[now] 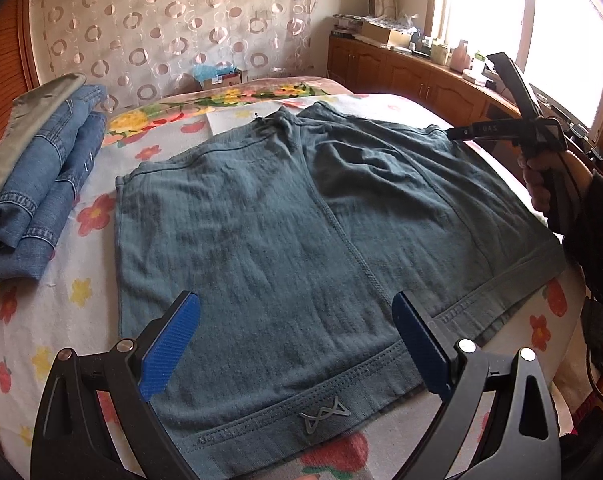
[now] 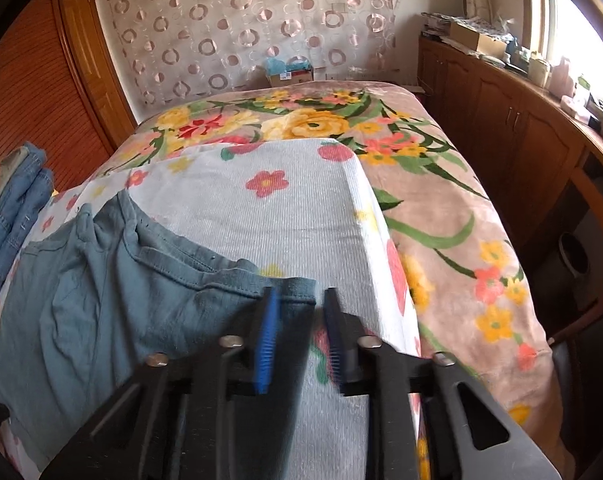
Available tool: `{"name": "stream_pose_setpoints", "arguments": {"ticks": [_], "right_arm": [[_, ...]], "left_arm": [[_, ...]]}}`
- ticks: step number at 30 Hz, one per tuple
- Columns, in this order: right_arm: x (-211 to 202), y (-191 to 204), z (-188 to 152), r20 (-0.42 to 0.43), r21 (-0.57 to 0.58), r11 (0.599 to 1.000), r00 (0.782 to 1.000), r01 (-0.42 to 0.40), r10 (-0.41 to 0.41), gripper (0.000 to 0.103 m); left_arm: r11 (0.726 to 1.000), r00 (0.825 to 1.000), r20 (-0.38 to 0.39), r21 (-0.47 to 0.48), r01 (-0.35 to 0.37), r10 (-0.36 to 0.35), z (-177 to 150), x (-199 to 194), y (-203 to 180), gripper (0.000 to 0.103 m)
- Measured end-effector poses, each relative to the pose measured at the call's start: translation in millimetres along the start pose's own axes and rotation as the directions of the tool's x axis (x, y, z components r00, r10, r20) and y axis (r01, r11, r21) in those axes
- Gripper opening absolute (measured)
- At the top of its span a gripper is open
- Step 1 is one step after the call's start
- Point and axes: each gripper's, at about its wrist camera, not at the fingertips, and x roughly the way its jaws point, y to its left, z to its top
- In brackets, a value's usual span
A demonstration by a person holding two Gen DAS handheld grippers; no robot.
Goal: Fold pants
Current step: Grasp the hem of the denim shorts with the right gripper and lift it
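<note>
In the left view the left gripper [image 1: 297, 344] hovers agape over the pants' [image 1: 301, 208] waistband; in the right view the right gripper [image 2: 299, 340], nearly together, straddles their corner and should pinch both layers squarely.

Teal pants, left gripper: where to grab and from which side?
Grip the near waistband of the teal pants, coming in low from the bed's near edge. It lies flat and doubled there, directly between the open left gripper fingers. The right gripper is already at the far corner.
</note>
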Motion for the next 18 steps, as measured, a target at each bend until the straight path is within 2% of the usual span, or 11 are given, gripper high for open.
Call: {"name": "stream_pose_setpoints", "arguments": {"ticks": [2, 4, 8, 11, 15, 18], "right_arm": [[-1, 4, -2, 0.002, -0.015, 1.0, 1.0, -0.014, 0.014, 0.004], [-1, 0, 1, 0.03, -0.022, 1.0, 0.999, -0.011, 0.011, 0.003], [-30, -11, -1, 0.117, 0.025, 0.996, 0.989, 0.09, -0.093, 0.002], [-34, -7, -12, 0.088, -0.004, 0.989, 0.985, 0.15, -0.149, 0.002], [-43, -1, -27, 0.058, 0.005, 0.99, 0.988, 0.142, -0.142, 0.002], [-69, 8, -40, 0.079, -0.021, 0.988, 0.985, 0.153, -0.151, 0.018]], "left_arm": [[1.0, 1.0, 0.0, -0.002, 0.0, 0.0, -1, 2, 1, 0.097], [1.0, 1.0, -0.005, -0.004, -0.004, 0.004, -1, 5, 3, 0.097], [1.0, 1.0, -0.014, -0.009, -0.011, 0.011, -3, 8, 5, 0.097], [1.0, 1.0, -0.02, -0.014, -0.008, 0.008, -4, 11, 8, 0.097], [1.0, 1.0, -0.03, -0.012, -0.011, 0.011, -5, 13, 9, 0.097], [1.0, 0.999, -0.045, -0.01, -0.013, 0.013, -4, 15, 10, 0.097]]}}
